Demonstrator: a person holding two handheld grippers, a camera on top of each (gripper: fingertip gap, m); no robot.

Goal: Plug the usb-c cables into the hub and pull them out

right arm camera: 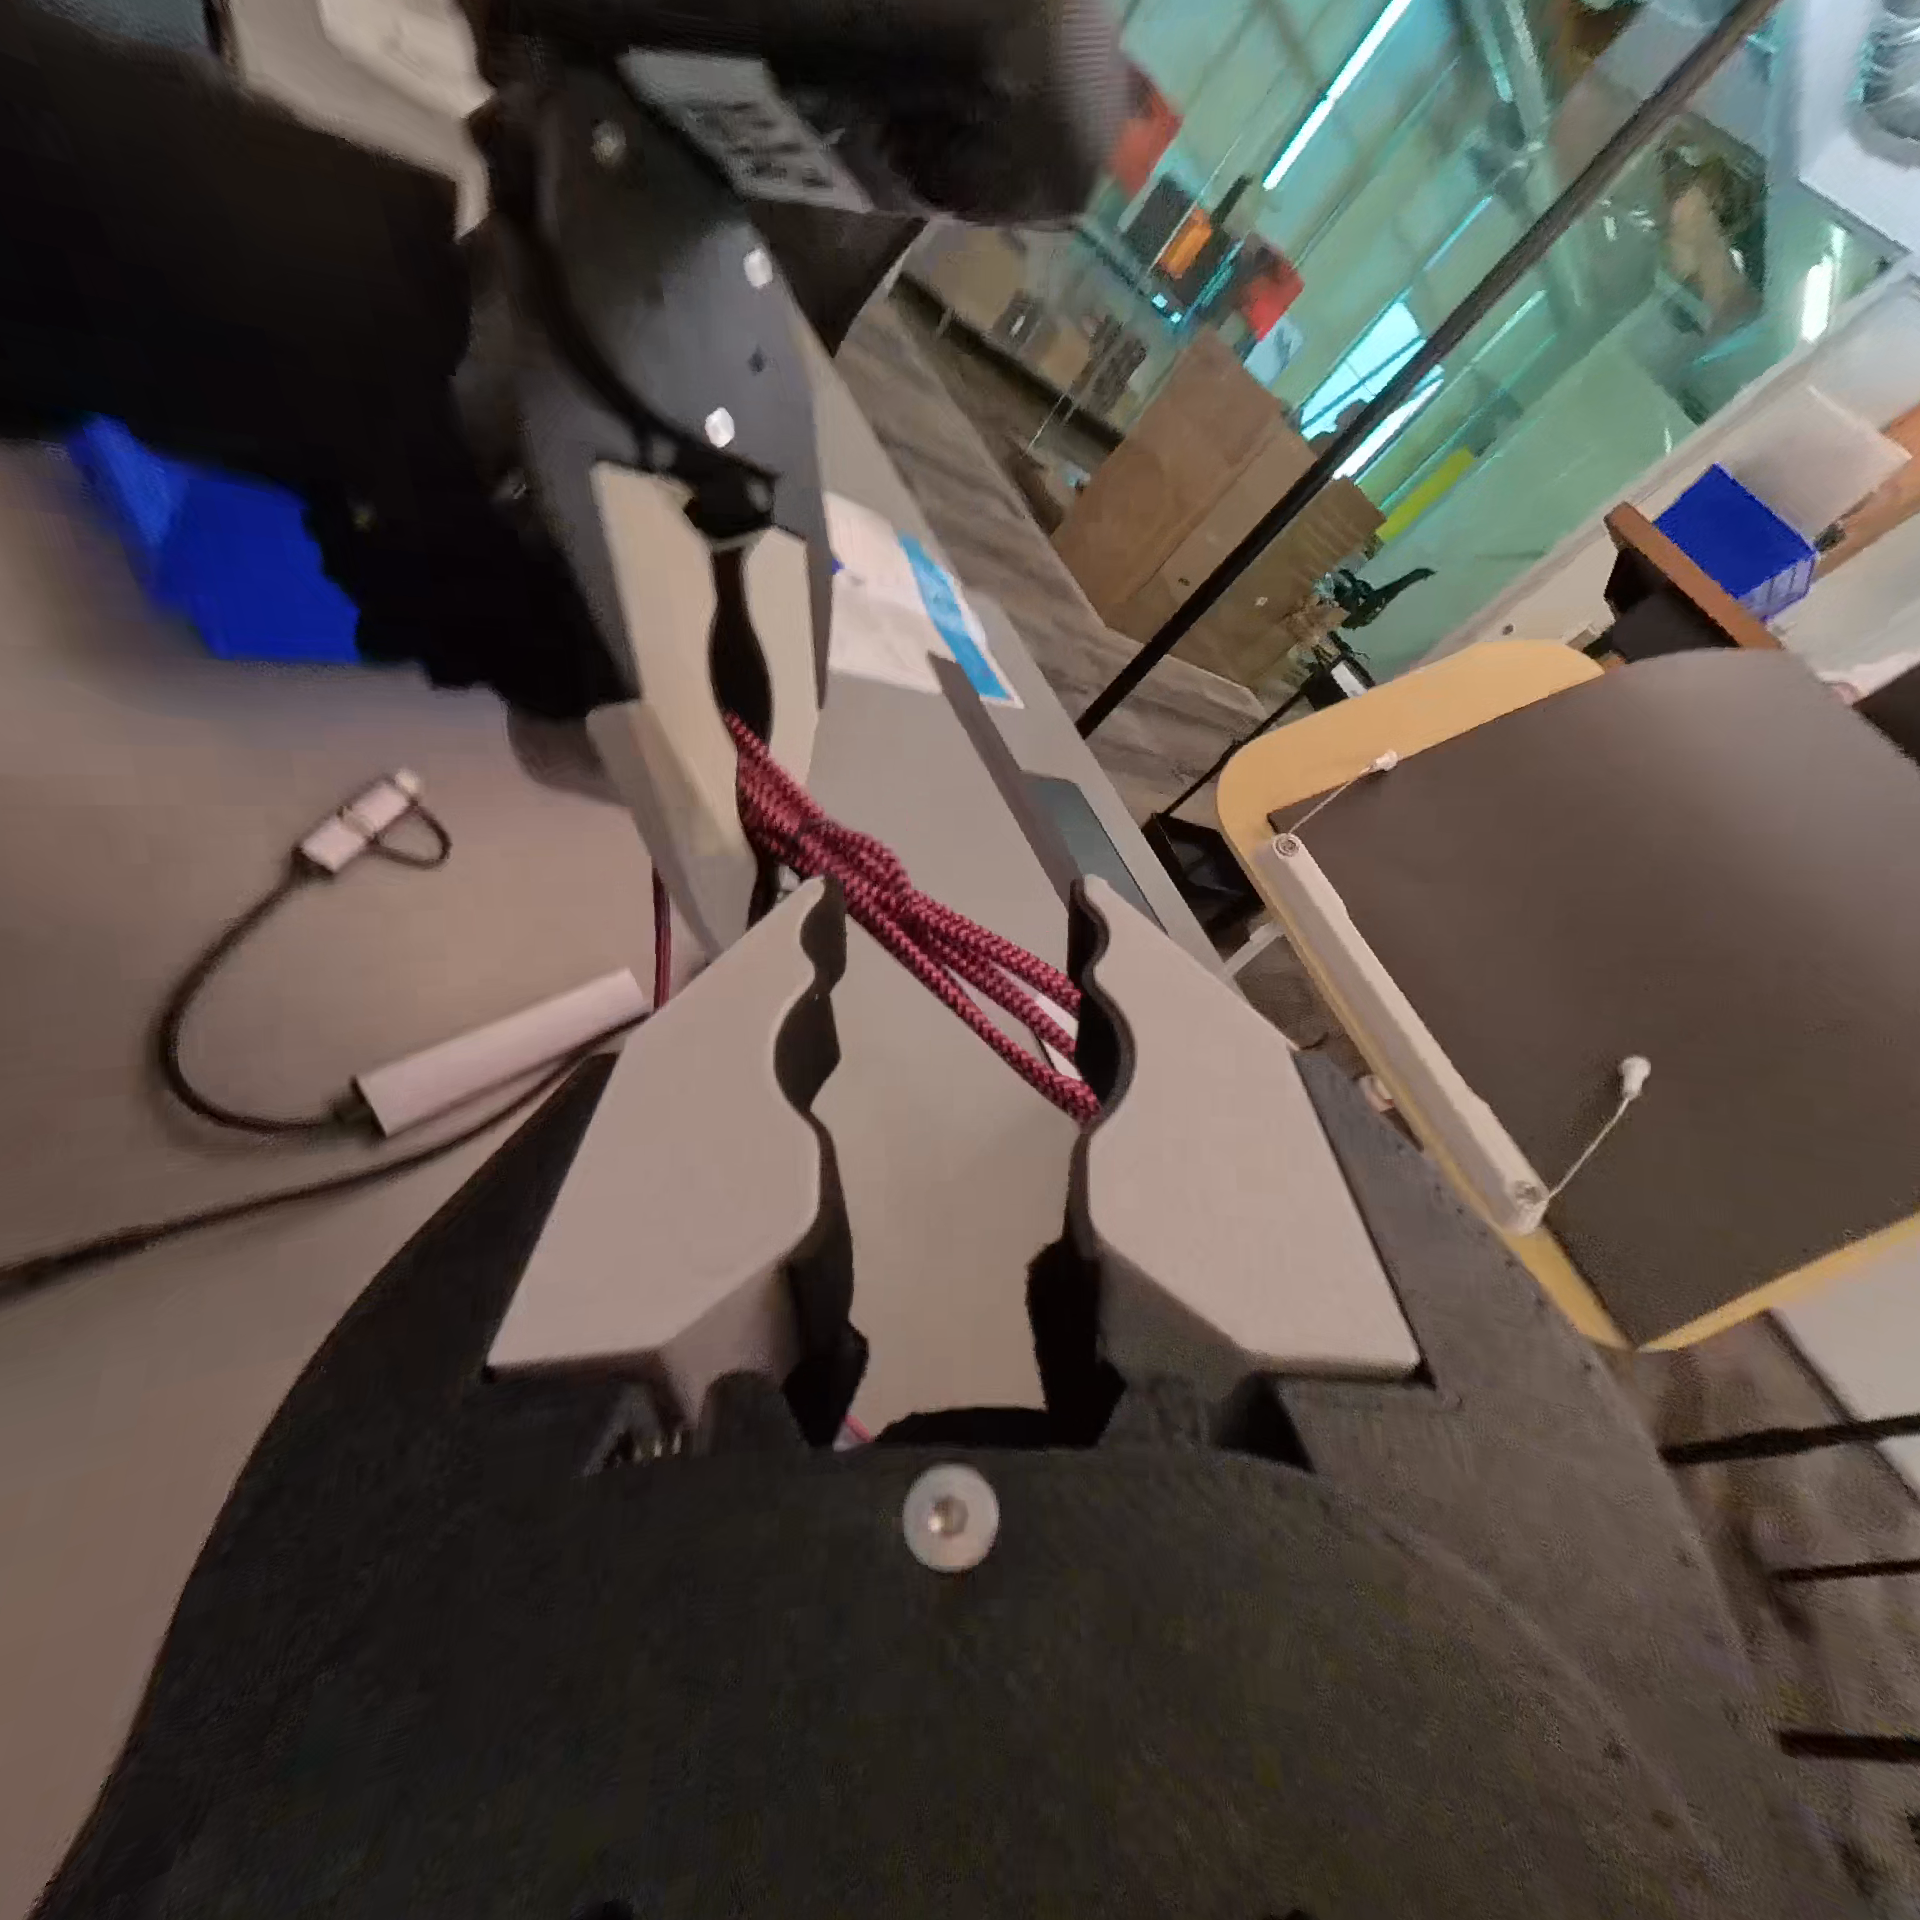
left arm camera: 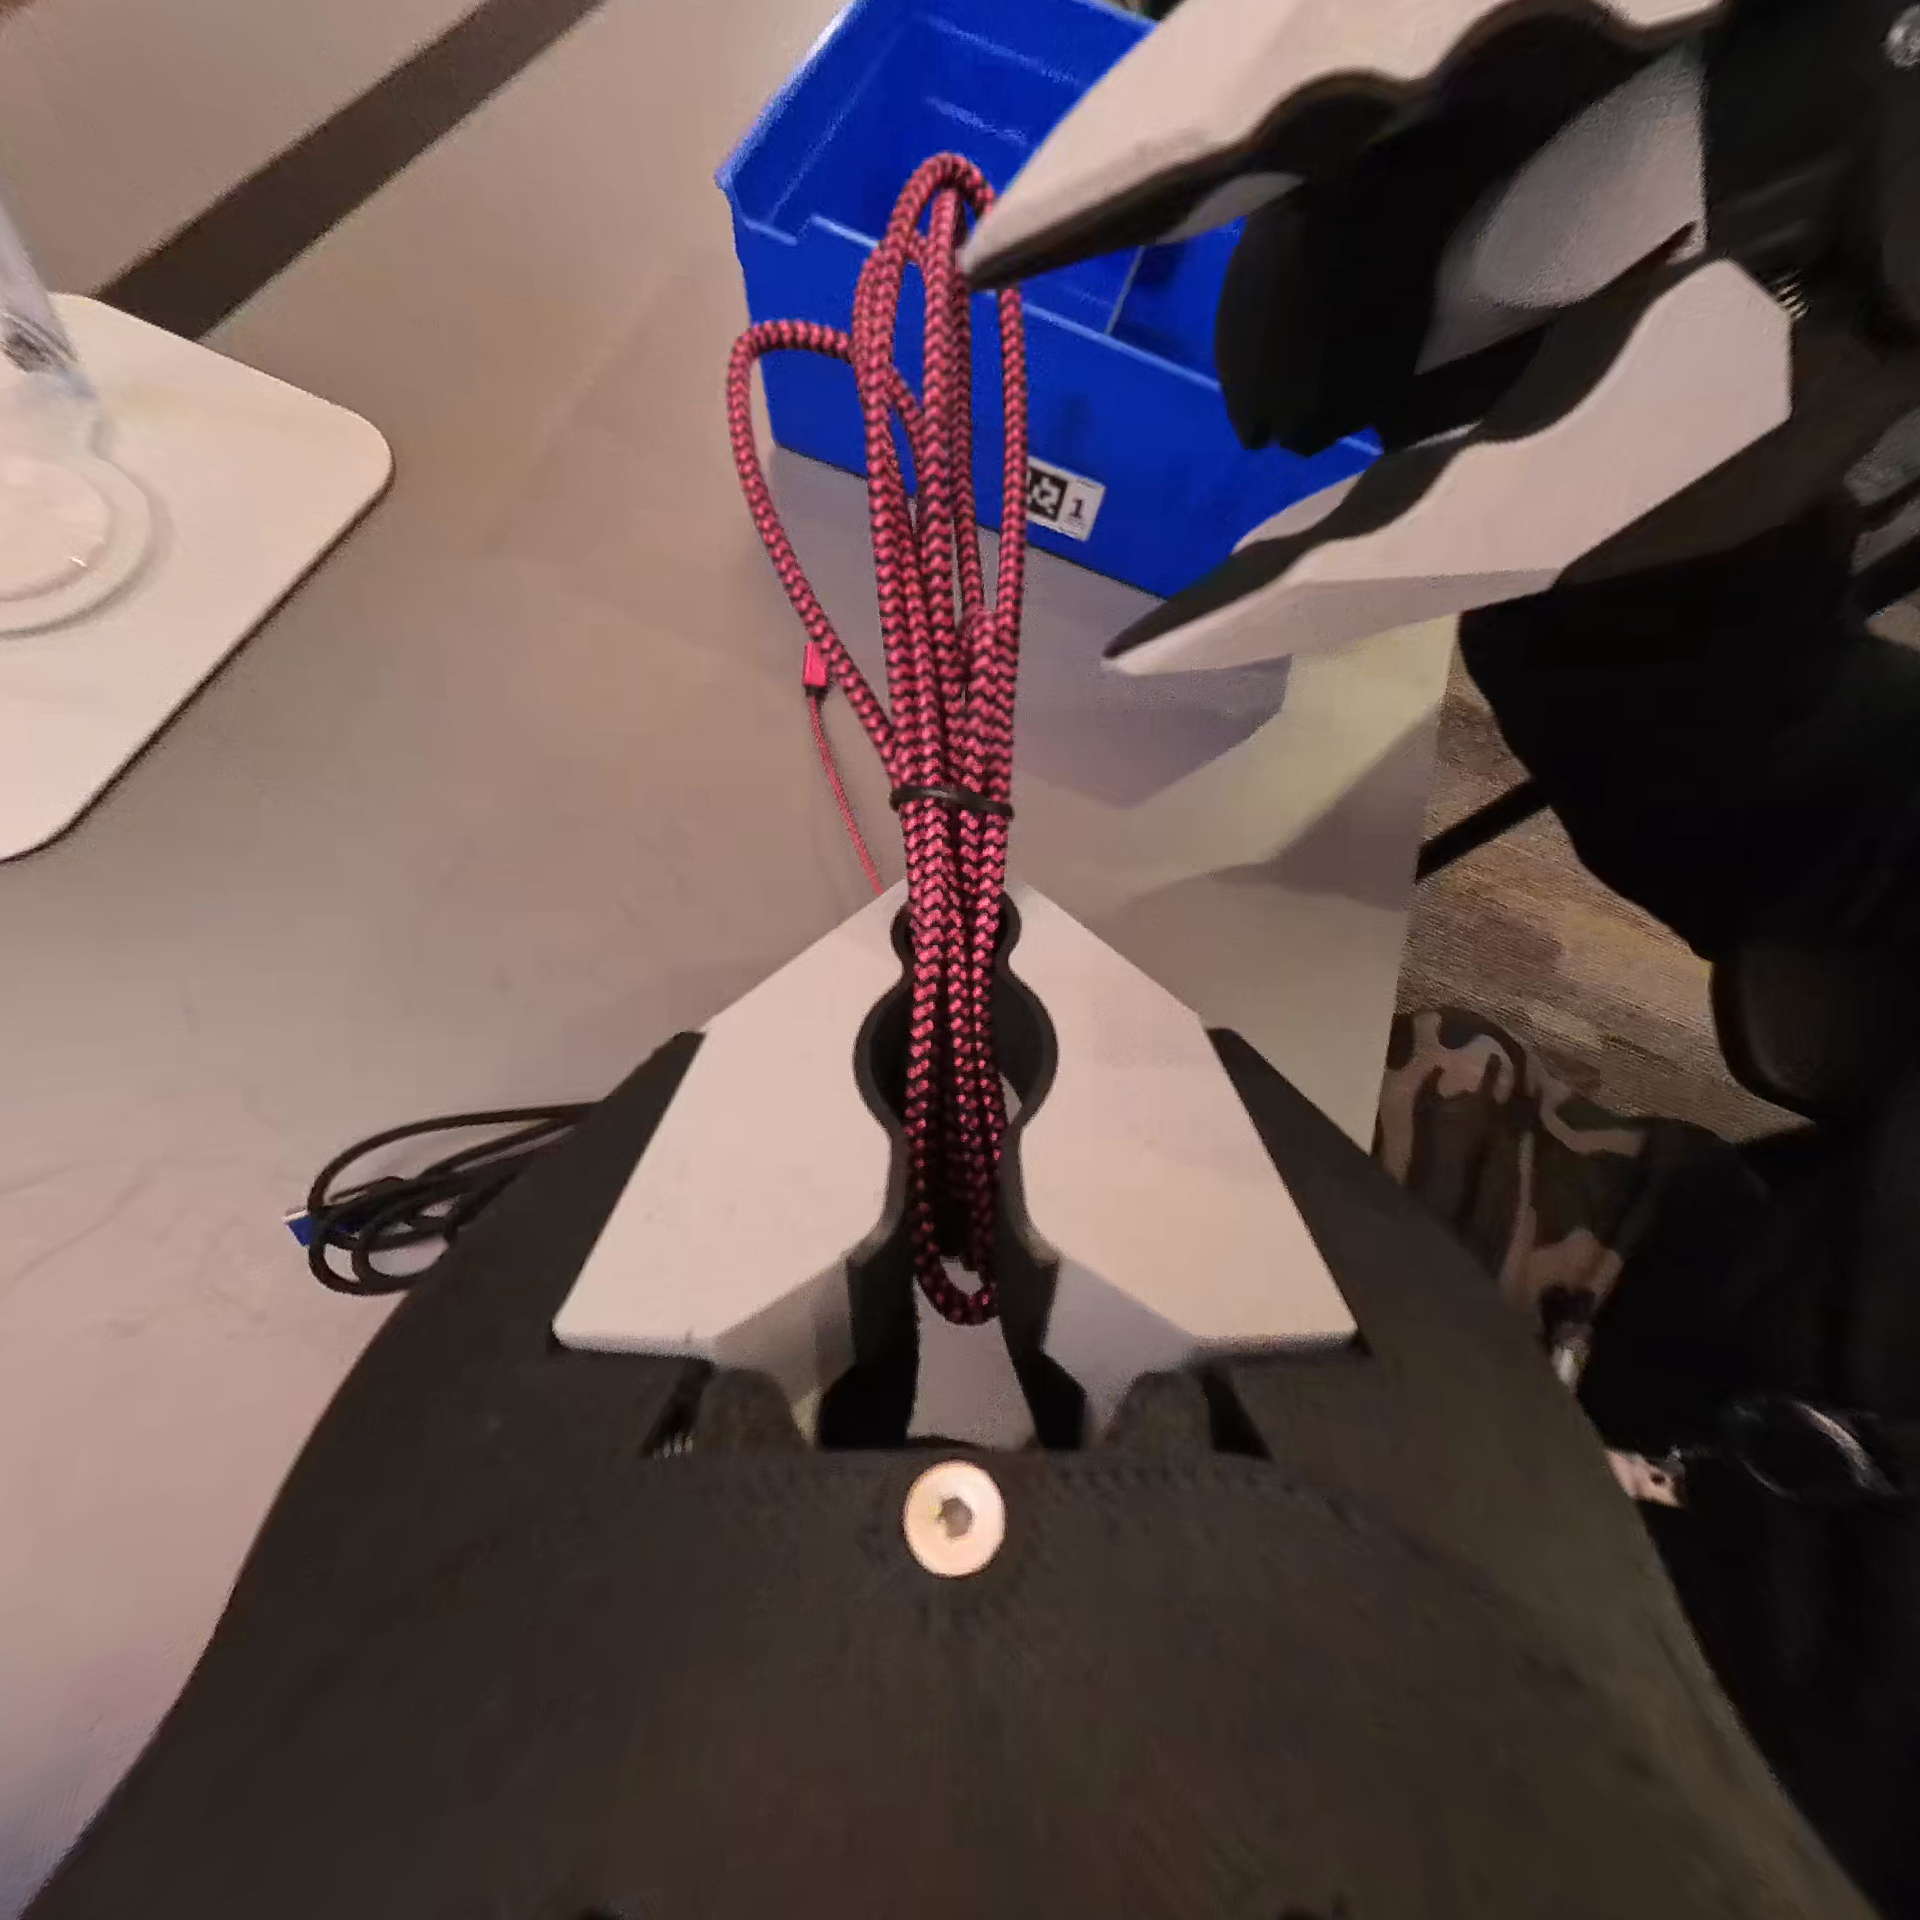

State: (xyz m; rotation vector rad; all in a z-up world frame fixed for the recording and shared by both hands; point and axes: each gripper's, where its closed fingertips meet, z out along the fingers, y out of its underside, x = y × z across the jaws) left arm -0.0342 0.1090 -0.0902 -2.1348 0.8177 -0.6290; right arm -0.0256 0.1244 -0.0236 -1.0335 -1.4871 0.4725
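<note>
My left gripper (left arm camera: 956, 914) is shut on a bundled red-and-black braided cable (left arm camera: 940, 582), tied with a thin black band and held above the table. One red plug (left arm camera: 816, 670) hangs loose from it. My right gripper (left arm camera: 1049, 462) is open at the upper right, one fingertip (left arm camera: 982, 265) touching the bundle's far loop. In the right wrist view, the right gripper (right arm camera: 951, 899) is open with the bundle (right arm camera: 935, 935) crossing between its fingers from the shut left gripper (right arm camera: 743, 790). The silver hub (right arm camera: 499, 1060) lies on the table with its black lead and adapter (right arm camera: 353, 831).
A blue bin (left arm camera: 935, 135) stands at the table's far edge behind the cable. A coiled black cable (left arm camera: 395, 1216) lies on the grey table (left arm camera: 468, 779) at the left. A white stand base (left arm camera: 156, 540) is far left. A chair (right arm camera: 1610, 935) stands beyond the table's right edge. The silver hub (right arm camera: 499, 1060) lies around 15 cm away from my left fingertips.
</note>
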